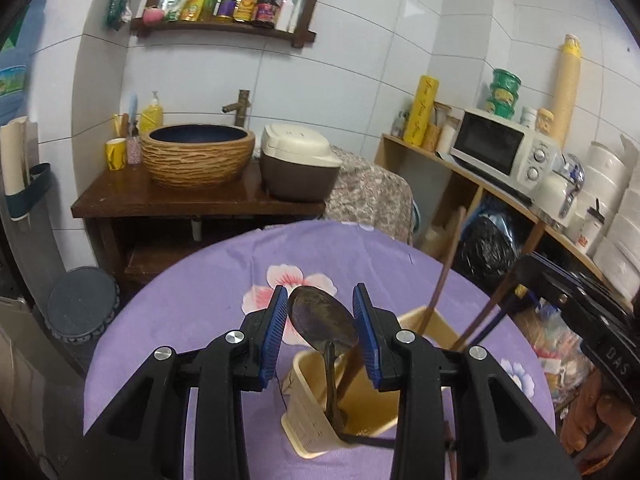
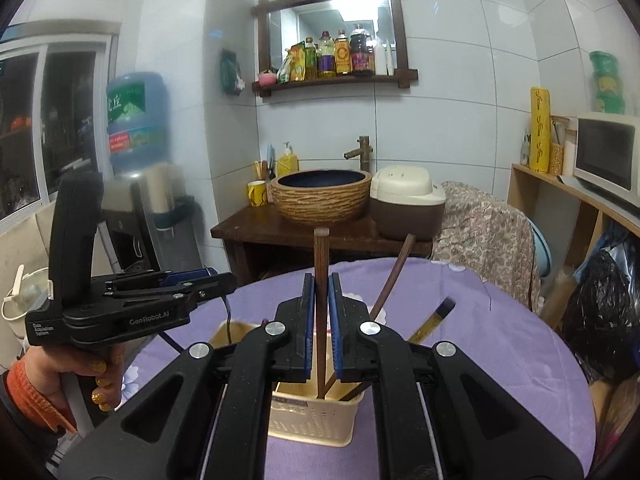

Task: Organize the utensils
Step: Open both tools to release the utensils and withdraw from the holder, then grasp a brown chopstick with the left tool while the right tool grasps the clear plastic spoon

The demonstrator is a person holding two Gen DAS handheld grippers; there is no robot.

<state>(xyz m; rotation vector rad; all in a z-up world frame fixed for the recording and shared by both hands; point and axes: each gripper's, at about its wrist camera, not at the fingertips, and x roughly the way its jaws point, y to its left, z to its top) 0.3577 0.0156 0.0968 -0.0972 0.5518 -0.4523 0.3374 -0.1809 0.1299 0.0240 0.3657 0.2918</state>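
Note:
A cream utensil holder (image 1: 320, 428) stands on the purple flowered tablecloth (image 1: 200, 300); it also shows in the right wrist view (image 2: 312, 420). A dark metal spoon (image 1: 320, 320) stands in it, bowl up, between the fingers of my open left gripper (image 1: 322, 320), with a gap on both sides. My right gripper (image 2: 322, 320) is closed on an upright brown chopstick (image 2: 321, 272) whose lower end is inside the holder. A second chopstick (image 2: 394, 272) and a yellow-handled utensil (image 2: 430, 320) lean in the holder.
Behind the round table stand a wooden counter (image 1: 160, 196) with a basin (image 1: 198, 154) and rice cooker (image 1: 298, 166). A shelf with a microwave (image 1: 500, 150) is at the right. The left gripper's body (image 2: 120, 308) is at the left in the right view.

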